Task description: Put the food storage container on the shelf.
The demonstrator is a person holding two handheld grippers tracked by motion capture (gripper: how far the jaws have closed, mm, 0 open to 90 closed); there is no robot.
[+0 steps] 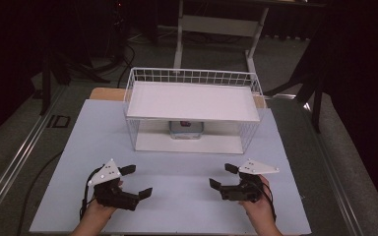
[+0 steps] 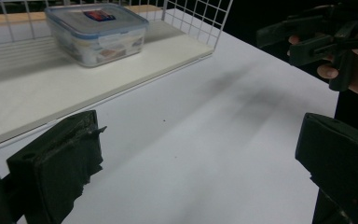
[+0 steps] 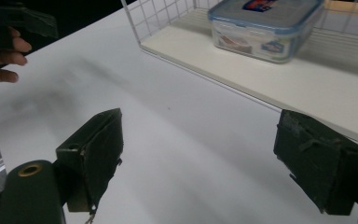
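- At the left of the high view we see the left gripper [image 1: 137, 181], held in the person's left hand [image 1: 100, 209] near the front edge of the white table [image 1: 78, 147]; its two black jaws stand spread apart with nothing between them, and a grey three-cornered plate sits on top of it.
- In the left gripper view, we find the same released jaws rising from the bottom corners, with bare white table between them; the right gripper [image 2: 307, 39] shows at the upper right, well apart.
- In the middle of the high view stands a white wire basket [image 1: 142, 81] on the far half of the table, with a flat white shelf [image 1: 192, 101] across its top and a white base board [image 1: 152, 142] beneath.
- On that base board, under the shelf and towards the middle, rests the clear plastic box [image 1: 186, 130] with a blue-rimmed lid; it stands upright and closed, well apart from both grippers.
- In the left gripper view we see the box [image 2: 98, 32] at the upper left, inside the wire walls; in the right gripper view it [image 3: 265, 28] sits at the upper right.
- At the right of the high view we see the right gripper [image 1: 224, 176], held in the person's right hand [image 1: 257, 204]; its jaws are likewise spread wide and hold nothing.
- In the right gripper view, bare table lies between the released jaws, and the left hand [image 3: 2, 60] appears at the upper left edge.
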